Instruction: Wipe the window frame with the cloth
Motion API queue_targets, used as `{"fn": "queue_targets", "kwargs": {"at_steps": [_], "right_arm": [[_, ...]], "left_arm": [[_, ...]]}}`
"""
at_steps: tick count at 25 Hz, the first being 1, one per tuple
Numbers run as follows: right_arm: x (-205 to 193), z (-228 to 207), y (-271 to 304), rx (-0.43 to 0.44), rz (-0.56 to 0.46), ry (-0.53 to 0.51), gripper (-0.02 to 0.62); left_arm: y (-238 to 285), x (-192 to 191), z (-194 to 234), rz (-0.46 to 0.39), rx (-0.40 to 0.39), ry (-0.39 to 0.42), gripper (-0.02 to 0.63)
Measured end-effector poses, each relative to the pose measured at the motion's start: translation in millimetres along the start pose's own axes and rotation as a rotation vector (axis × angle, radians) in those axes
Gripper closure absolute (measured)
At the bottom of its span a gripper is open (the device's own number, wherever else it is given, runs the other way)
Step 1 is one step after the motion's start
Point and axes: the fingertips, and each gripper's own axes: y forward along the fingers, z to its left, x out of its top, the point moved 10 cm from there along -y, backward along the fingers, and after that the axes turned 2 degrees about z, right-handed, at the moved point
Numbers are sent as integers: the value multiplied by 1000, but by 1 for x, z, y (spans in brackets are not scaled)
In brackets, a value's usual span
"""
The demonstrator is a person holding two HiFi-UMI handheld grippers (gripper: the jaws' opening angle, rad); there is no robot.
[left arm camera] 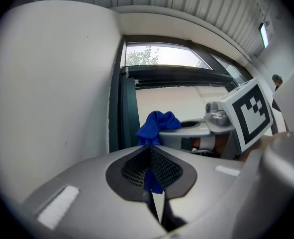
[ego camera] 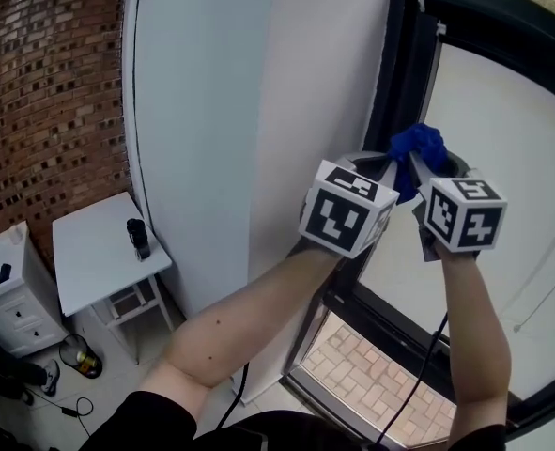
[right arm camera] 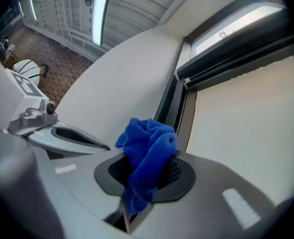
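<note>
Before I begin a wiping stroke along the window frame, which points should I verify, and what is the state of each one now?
1. The right gripper holds the cloth: ok. Its jaws are closed on it, and a thick bunch stands beyond the tips.
2. The left gripper also holds the cloth: ok, but only a thin strip sits between its jaws.
3. The cloth touches the window frame: cannot tell. In the head view it lies over the dark frame, but contact does not show.
4. Cloth, not bare jaw, leads toward the frame: ok at the right gripper; at the left gripper, cannot tell.
</note>
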Motion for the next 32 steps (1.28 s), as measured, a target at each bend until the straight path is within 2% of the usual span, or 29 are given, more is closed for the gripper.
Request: {"fn": "queue_targets", "kwargs": {"at_steps": [5,10,15,23,26,29,32], "right_arm": [[-48,18,-13,5,24,55,514],[-90,39,-21,5,41,77,514],[-131,67,-32,9,51,97,514],[-184,116,-53,35,69,161,514],[-193,122,-54,28,73,173,514],[-197,127,-56,12,82,156,514],[-204,131,-63,-9,94,196,514]], "left_arm": [[-13,-37,-10,10,6,-20,612],[-29,-85,-5,32,81,-62,612],[-43,-129,-9,98,86,-42,612],[-82,-194,-6,121,117,-105,612],[-85,-209,-10,152,99,-112,612],[-85,-213,-13,145,87,-119,612],[-85,-214,-16,138,81,-111,612]]}}
